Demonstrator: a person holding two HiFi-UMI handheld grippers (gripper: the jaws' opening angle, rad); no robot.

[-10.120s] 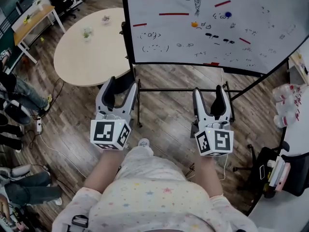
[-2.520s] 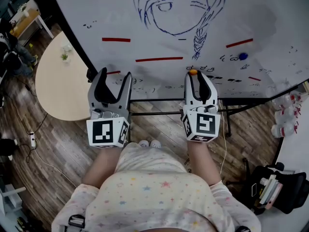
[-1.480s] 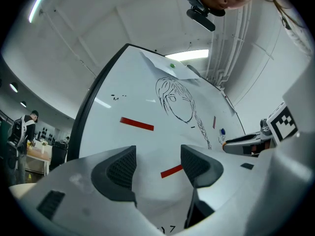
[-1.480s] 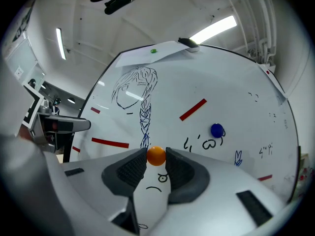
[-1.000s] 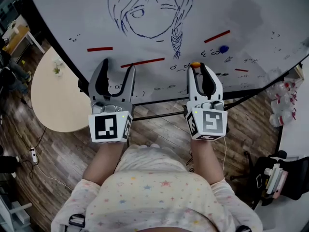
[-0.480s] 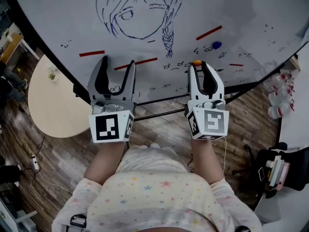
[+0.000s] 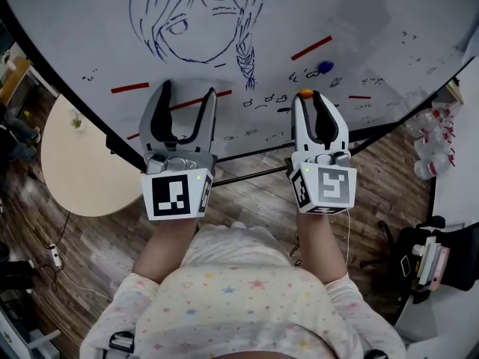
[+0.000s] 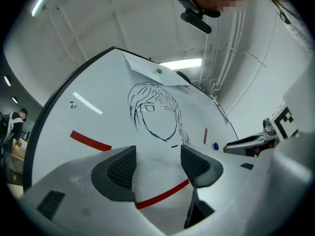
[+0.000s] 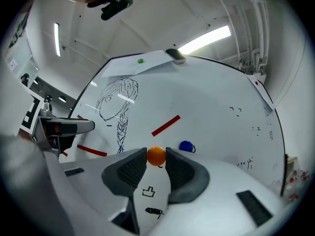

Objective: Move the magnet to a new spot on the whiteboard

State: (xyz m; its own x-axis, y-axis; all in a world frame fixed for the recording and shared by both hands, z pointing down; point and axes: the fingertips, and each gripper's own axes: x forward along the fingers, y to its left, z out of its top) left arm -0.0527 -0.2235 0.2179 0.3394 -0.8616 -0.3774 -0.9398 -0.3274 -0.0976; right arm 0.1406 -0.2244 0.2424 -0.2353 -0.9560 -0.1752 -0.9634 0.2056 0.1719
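Note:
A small orange magnet [image 7: 304,93] sits against the whiteboard [image 7: 359,21], just below and left of a blue magnet [image 7: 324,67]. My right gripper [image 7: 307,99] is shut on the orange magnet [image 9: 156,155], which sits between the tips of both pads in the right gripper view, where the gripper [image 9: 156,162] points at the board. The blue magnet [image 9: 186,146] lies just right of it. My left gripper [image 7: 188,92] stands open and holds nothing, its tips near a red strip on the board. In the left gripper view the left gripper [image 8: 157,156] faces the blue face drawing [image 8: 152,114].
Red strips [image 7: 311,48] and small black scribbles mark the board. A round pale table [image 7: 75,163] stands to the left on the wood floor. The board's stand bar [image 7: 254,174] crosses below the grippers. White bottles [image 7: 438,155] and a dark chair [image 7: 438,256] are at the right.
The orange magnet, held at the right gripper's tips, now lies closer to the blue magnet than one second ago. The board's drawing has slid left in view. The left gripper stays open.

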